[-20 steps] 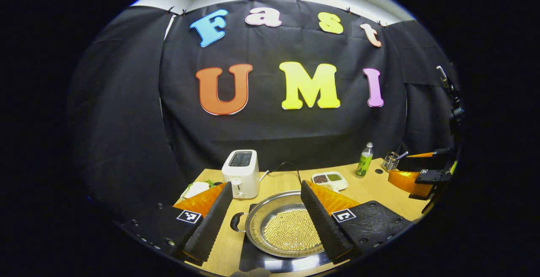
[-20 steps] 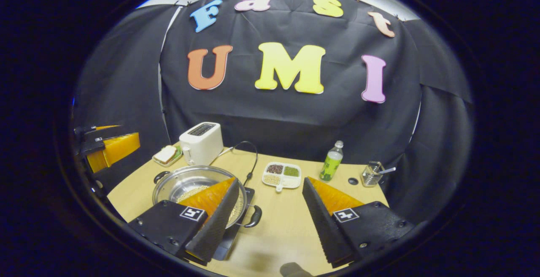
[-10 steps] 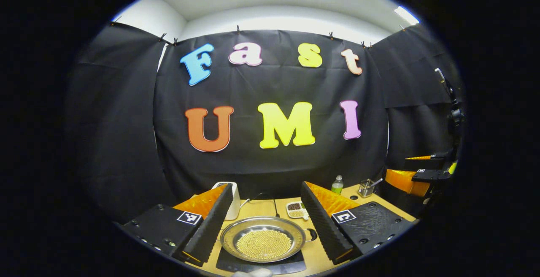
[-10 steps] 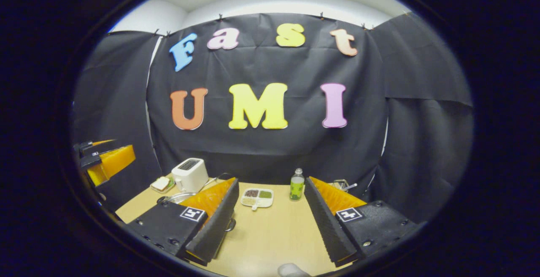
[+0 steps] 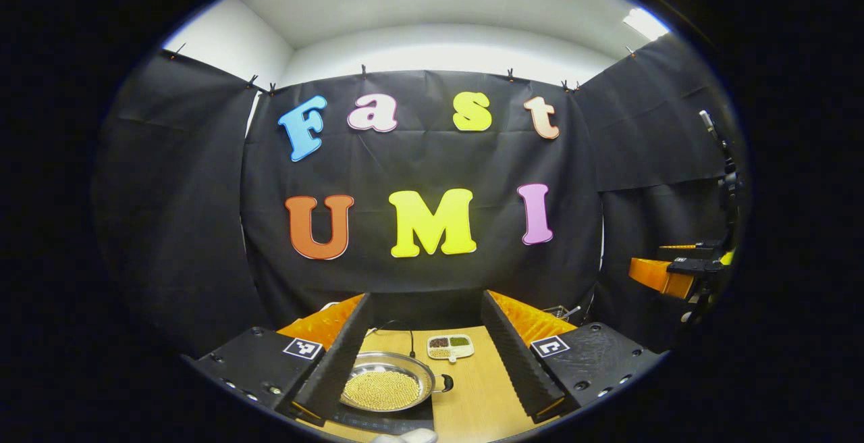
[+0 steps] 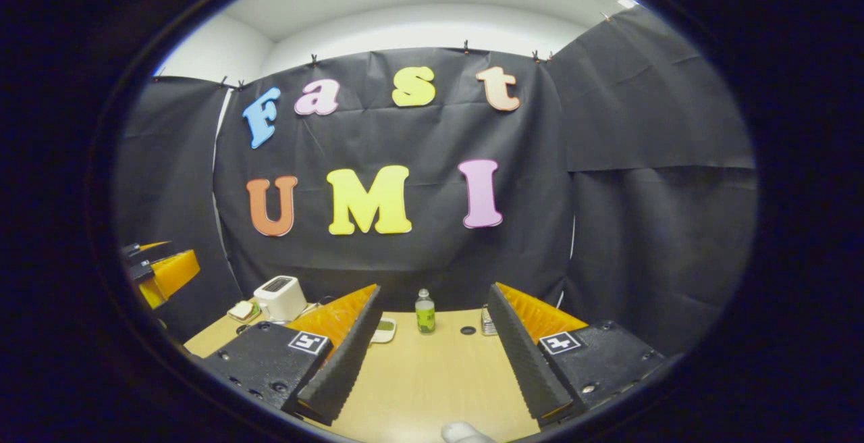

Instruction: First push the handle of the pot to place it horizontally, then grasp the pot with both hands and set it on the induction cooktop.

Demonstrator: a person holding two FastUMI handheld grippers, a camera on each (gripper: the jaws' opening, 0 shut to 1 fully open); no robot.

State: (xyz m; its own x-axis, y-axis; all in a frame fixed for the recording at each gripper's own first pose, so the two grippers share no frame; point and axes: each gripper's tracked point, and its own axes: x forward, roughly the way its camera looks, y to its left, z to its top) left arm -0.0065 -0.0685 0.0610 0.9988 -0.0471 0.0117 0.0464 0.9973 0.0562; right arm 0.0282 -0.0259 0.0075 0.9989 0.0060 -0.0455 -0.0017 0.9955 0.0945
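The left tool (image 5: pixel 418 352) hangs with its fingers wide apart and nothing between them, lifted back from the tabletop (image 5: pixel 472 396); the right tool (image 6: pixel 432 355) is likewise spread and empty over bare wood. Between and just past the left tool's fingers, in the left gripper view, the pot (image 5: pixel 386 389) sits on the dark cooktop (image 5: pixel 388 419), its pan filled with pale beans and a small black handle (image 5: pixel 444 383) sticking out to the side, roughly level. A second ago the pot lay large and close under that tool; half a second ago it was already smaller; now it is smaller again, with more wall and ceiling in view, so both tools have been drawing up and away. The right gripper view has swung off the pot over that same second and now looks across the tabletop to a bottle (image 6: pixel 424 312) standing beyond, with a toaster (image 6: pixel 279 296) farther left near the wall. Behind the pot, the left gripper view shows a divided dish (image 5: pixel 450 346) of grains. The right tool also appears at the far right edge of the left gripper view, well clear of the pot. With the pot on the cooktop and both tools released and retreating, the task looks done.
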